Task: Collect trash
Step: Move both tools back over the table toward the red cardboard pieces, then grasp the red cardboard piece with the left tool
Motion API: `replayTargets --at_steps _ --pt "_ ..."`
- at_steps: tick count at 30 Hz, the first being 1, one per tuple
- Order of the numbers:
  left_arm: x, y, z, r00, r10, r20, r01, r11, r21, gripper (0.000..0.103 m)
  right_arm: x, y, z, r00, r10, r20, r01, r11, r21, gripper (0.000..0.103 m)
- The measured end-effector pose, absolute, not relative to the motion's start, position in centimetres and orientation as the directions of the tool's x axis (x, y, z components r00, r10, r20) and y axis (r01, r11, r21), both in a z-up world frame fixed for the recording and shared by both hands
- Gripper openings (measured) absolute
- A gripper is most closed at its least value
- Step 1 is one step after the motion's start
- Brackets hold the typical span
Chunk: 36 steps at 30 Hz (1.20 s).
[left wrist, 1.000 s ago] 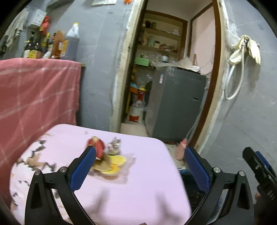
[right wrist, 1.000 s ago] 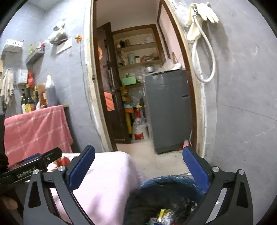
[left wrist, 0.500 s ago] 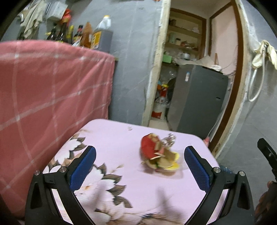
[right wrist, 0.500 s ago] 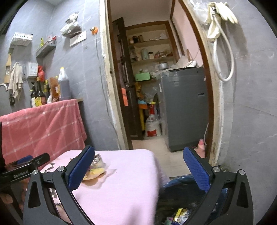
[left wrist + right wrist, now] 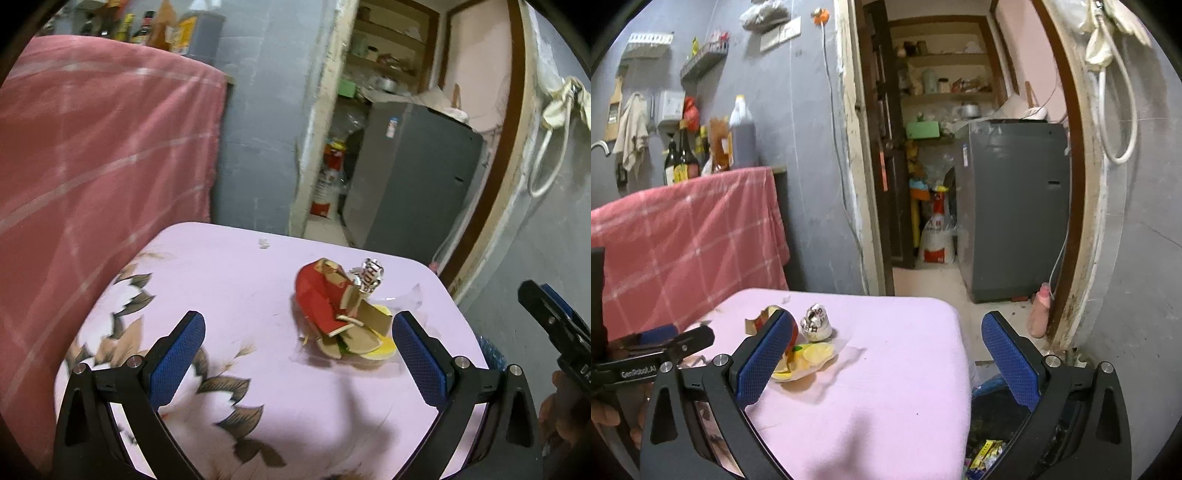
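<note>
A heap of trash [image 5: 341,312] lies on the pink flowered table [image 5: 229,295]: a torn red carton, cardboard scraps, yellow slices and a crumpled silver wrapper [image 5: 370,274]. My left gripper [image 5: 297,350] hangs open just before the heap, which sits toward its right finger. In the right wrist view the heap [image 5: 803,350] shows beside the left finger, with the silver wrapper [image 5: 816,326] behind it. My right gripper [image 5: 882,360] is open and holds nothing, over the table's right edge.
A bin lined with a dark bag [image 5: 1004,424] holding wrappers stands at the table's right side. A pink checked cloth [image 5: 92,166] hangs left, bottles above it. An open doorway [image 5: 945,184] with a grey appliance lies ahead.
My left gripper has swung left and come closer to the heap, which now looms larger. My right gripper has shifted left from over the bin toward the table.
</note>
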State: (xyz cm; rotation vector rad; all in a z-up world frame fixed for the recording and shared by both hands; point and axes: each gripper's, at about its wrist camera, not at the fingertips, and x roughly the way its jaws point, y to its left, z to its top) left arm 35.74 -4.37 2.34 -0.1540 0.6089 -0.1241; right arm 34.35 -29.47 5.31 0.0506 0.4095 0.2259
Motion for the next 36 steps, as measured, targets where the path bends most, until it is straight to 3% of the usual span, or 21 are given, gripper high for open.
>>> replayTargets --at_steps 3,16,22,28,36 --pt "36.8 -4.8 2.0 0.803 -0.181 -0.568 0.091 0.979 -0.183 0.095 35.6 -29.5 5.0 0.877 0.246 -0.413 -0.218 0.969 0.116 0.103" --pt "40.0 -4.3 0.2 0.730 -0.255 -0.634 0.143 0.964 -0.224 0.033 40.6 -27.2 3.2 0.791 0.328 -0.517 -0.280 0.945 0.170 0.089" --pt "39.8 -3.2 -0.2 0.720 -0.265 -0.642 0.135 0.960 -0.245 0.013 41.9 -25.7 1.9 0.735 0.361 -0.573 -0.308 0.932 0.192 0.084" --pt "39.7 -2.0 -0.2 0.716 -0.264 -0.646 0.118 0.958 -0.261 0.006 43.0 -24.6 1.0 0.675 0.397 -0.622 -0.331 0.916 0.226 0.078" --pt "39.7 -1.4 -0.2 0.715 -0.251 -0.653 0.100 0.961 -0.259 0.005 44.2 -22.7 0.3 0.624 0.415 -0.662 -0.362 0.904 0.226 0.078"
